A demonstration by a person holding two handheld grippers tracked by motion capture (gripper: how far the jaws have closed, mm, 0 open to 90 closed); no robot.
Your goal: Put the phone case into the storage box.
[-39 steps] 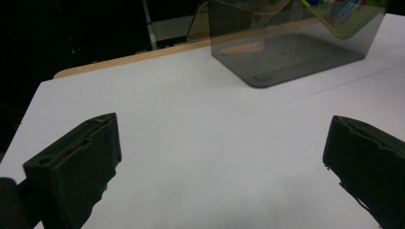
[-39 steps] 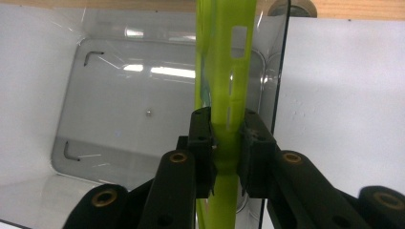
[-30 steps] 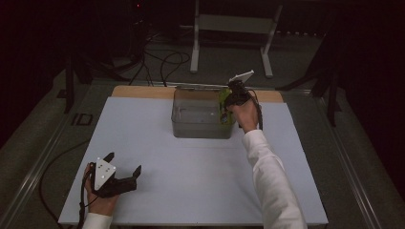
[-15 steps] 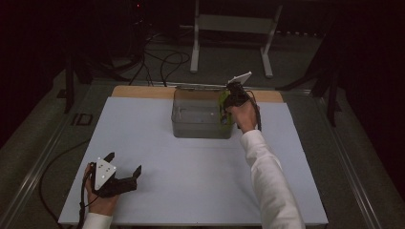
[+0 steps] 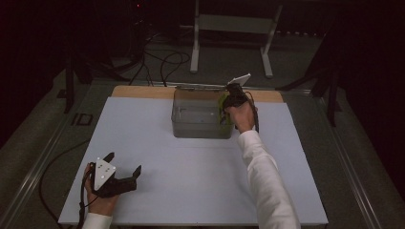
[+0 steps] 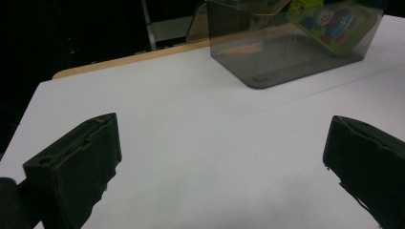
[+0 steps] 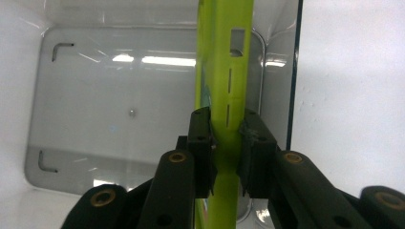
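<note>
Nothing has shifted since the earlier frames: your right gripper (image 7: 227, 138) still clenches the green card (image 7: 224, 71) edge-on, its long axis running down into the clear bin (image 5: 203, 119) at the far right wall. Your left gripper (image 5: 125, 168) rests released on the near-left surface (image 5: 191, 181).

A dim room around a pale, lit tabletop

The white table surface (image 5: 157, 138) carries most of the light, with a strip of bare wood (image 5: 143, 91) along its far edge; everything beyond it falls off into near black. The floor (image 5: 33, 143) is a dull grey-green, with metal rails (image 5: 36, 167) running along the table's left and right sides. Past the far edge stands a pale metal stand (image 5: 229, 28) on two upright legs with feet. Black cables (image 5: 162, 62) loop on the floor to the left of that stand, next to dark frame legs (image 5: 70, 81). A small red indicator light (image 5: 139, 5) glows in the far darkness.
</note>
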